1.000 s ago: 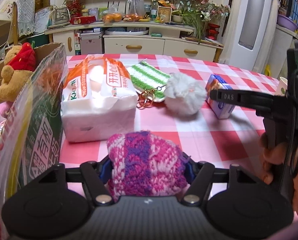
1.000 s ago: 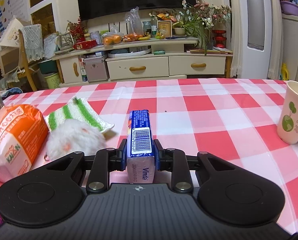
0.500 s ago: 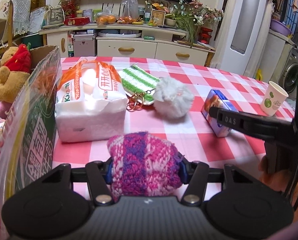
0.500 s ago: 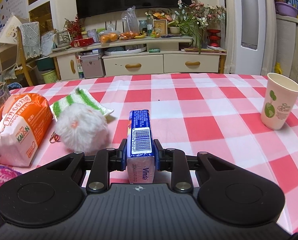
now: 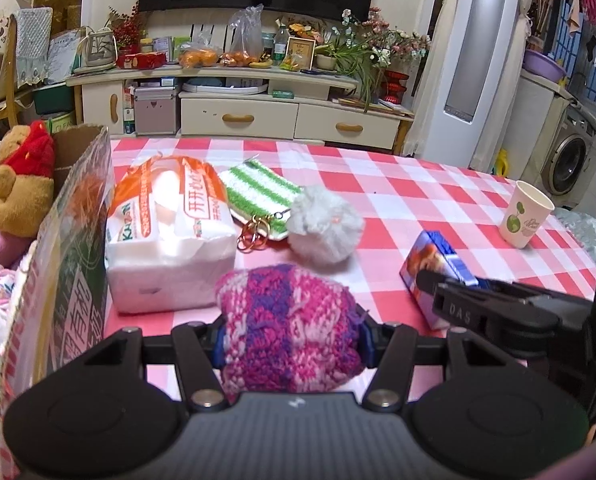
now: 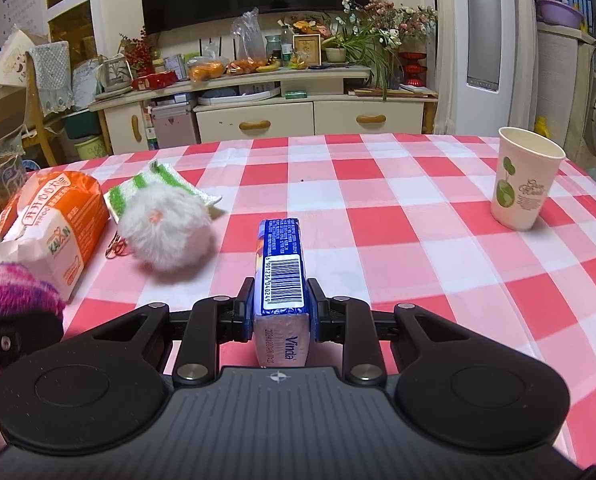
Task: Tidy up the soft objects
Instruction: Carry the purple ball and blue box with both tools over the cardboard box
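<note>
Left wrist view shows the left tool [image 5: 291,344] clamped on a pink and purple knitted piece [image 5: 287,328], held just above the near edge of the counter [image 5: 418,196] beside the cardboard box [image 5: 69,240] at the left edge. Right wrist view shows the right tool [image 6: 280,312] closed tight on a blue tissue pack [image 6: 281,276], near the middle of the near edge. By my reading the sorting is partly done: a teddy bear [image 5: 21,184] and some pink soft things already sit in the box, while the big tissue bag [image 5: 165,232], the green striped cloth [image 5: 257,196] and the white fluffy ball [image 5: 324,224] lie toward the left side, not yet handled. A paper cup [image 6: 526,180] stands near the right edge. Compared with a second ago, the left tool has narrowed on the knit, and the right tool has carried the pack sideways, bringing the cup further into view.
</note>
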`<state>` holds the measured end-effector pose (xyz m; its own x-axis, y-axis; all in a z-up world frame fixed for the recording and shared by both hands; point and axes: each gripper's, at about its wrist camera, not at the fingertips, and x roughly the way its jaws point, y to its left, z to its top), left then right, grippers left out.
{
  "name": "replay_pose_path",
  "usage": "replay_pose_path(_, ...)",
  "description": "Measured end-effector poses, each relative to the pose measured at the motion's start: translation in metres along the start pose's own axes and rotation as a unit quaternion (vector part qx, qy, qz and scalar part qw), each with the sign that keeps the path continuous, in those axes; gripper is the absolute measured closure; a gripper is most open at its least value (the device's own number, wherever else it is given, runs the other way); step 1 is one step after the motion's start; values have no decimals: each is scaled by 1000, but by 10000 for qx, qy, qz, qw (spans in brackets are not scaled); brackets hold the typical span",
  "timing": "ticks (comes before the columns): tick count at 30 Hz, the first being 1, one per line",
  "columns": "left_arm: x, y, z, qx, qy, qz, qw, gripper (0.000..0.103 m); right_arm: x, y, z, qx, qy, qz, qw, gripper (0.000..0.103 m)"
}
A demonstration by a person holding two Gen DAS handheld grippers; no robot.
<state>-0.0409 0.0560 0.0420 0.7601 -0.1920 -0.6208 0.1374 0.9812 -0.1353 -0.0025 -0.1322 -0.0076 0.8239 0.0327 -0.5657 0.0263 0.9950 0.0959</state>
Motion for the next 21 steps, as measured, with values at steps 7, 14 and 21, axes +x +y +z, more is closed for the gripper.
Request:
replay_pose_path(7,-10,3,7,3,-153,-31,9999,47,-16,2,-6,19,34,15,10000,73)
replay_pose_path(14,-22,7,13,11,-337,-33,9994,47,-31,6,-8,27,7,39,10000,73)
replay_pose_path(21,-35,12,20,40,-534,-65,9985,47,-45,10,-9,55,-26,45,10000,73)
